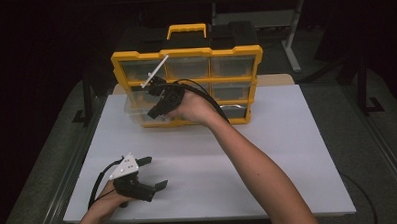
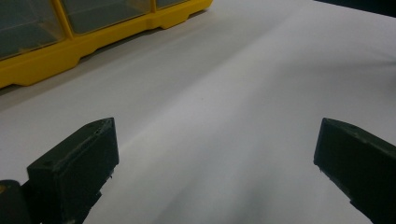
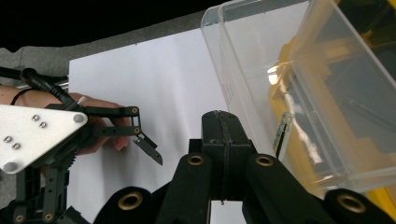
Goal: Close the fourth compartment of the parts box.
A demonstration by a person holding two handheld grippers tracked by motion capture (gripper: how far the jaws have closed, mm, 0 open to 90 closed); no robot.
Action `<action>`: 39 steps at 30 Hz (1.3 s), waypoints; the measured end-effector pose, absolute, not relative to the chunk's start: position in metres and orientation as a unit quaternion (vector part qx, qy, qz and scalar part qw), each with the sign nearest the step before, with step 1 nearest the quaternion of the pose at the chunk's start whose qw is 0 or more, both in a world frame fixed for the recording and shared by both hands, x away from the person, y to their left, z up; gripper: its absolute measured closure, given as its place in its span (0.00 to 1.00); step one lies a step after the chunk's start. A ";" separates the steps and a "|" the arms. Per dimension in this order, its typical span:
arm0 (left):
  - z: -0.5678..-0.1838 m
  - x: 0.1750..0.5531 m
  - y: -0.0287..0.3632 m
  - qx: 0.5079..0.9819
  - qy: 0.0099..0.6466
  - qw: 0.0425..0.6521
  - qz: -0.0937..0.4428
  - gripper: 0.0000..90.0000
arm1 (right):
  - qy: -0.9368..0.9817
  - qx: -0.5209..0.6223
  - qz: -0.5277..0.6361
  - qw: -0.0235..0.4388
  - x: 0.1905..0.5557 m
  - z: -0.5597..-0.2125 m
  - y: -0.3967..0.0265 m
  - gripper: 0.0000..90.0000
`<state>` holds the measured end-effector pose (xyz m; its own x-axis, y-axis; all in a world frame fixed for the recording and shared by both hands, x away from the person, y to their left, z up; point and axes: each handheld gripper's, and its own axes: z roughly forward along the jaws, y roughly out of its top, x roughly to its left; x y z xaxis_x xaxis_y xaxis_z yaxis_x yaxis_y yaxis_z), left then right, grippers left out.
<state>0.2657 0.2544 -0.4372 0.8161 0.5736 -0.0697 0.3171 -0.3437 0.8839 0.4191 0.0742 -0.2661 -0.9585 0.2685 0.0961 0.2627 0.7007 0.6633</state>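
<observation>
A yellow organizer case [image 1: 186, 53] with clear drawers stands upright at the back of the white table [image 1: 268, 154]. Its lower left clear drawer [image 1: 134, 113] is pulled partway out and looks empty; it rises large at the right in the right gripper view [image 3: 280, 70]. My right gripper [image 1: 153, 111] hovers just in front of that drawer, jaws pressed together with nothing between them [image 3: 221, 135]. My left gripper [image 1: 156, 172] rests low at the table's front left, its jaws spread wide over bare table [image 2: 217, 163], and appears at the left in the right gripper view [image 3: 140, 140].
The case's yellow carry handle [image 1: 186, 30] sticks up at the back. Its base edge [image 2: 70, 51] runs along the far left in the left gripper view. Dark floor and a table leg [image 1: 291, 43] lie beyond the table.
</observation>
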 end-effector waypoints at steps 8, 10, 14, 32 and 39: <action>-0.437 0.266 0.255 0.814 0.272 0.496 0.130 0.00 | 0.923 0.144 0.357 0.016 0.419 -0.265 0.075 0.99; -0.437 0.266 0.255 0.814 0.272 0.497 0.130 0.00 | 0.922 0.146 0.358 0.012 0.420 -0.265 0.076 0.99; -0.437 0.266 0.255 0.813 0.274 0.498 0.129 0.00 | 0.923 0.140 0.358 0.015 0.421 -0.265 0.080 0.99; -0.437 0.266 0.256 0.813 0.273 0.498 0.129 0.00 | 0.919 0.144 0.366 0.026 0.428 -0.265 0.089 0.99; -0.438 0.267 0.257 0.813 0.271 0.498 0.131 0.00 | 0.916 0.159 0.367 0.034 0.438 -0.266 0.088 0.99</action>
